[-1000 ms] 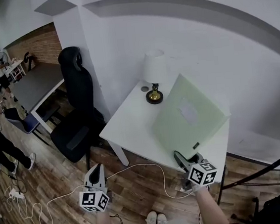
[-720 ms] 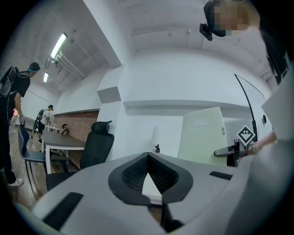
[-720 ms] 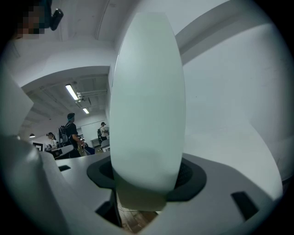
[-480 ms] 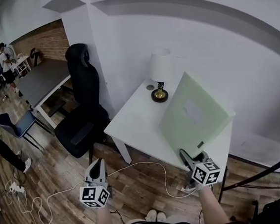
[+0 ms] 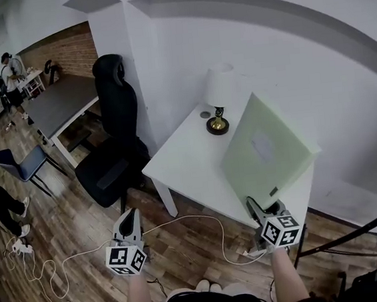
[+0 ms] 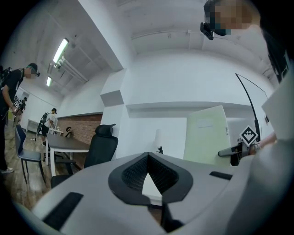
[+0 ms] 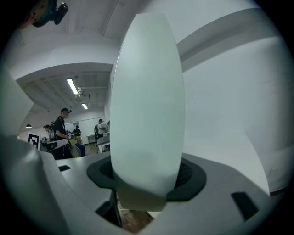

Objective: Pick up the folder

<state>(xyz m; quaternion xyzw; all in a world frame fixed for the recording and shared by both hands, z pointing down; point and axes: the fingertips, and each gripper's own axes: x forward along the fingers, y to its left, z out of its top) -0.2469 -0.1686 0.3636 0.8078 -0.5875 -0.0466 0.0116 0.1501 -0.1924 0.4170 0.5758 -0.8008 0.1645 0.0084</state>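
Clearly, right gripper [image 5: 255, 204] clamps a flat, pale-green rectangular folder [image 5: 267, 149].

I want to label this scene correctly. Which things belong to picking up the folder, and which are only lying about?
Job:
- folder, clamped in the right gripper
- table under it

Lying about:
- lamp on the table
- chair
- desk
- cables on the floor
- left gripper, shut and empty

Left claw [image 5: 131, 215] and right claw [image 5: 252, 204] are pale grey, black-padded, each with a black-and-white marker cube [image 5: 126, 259].
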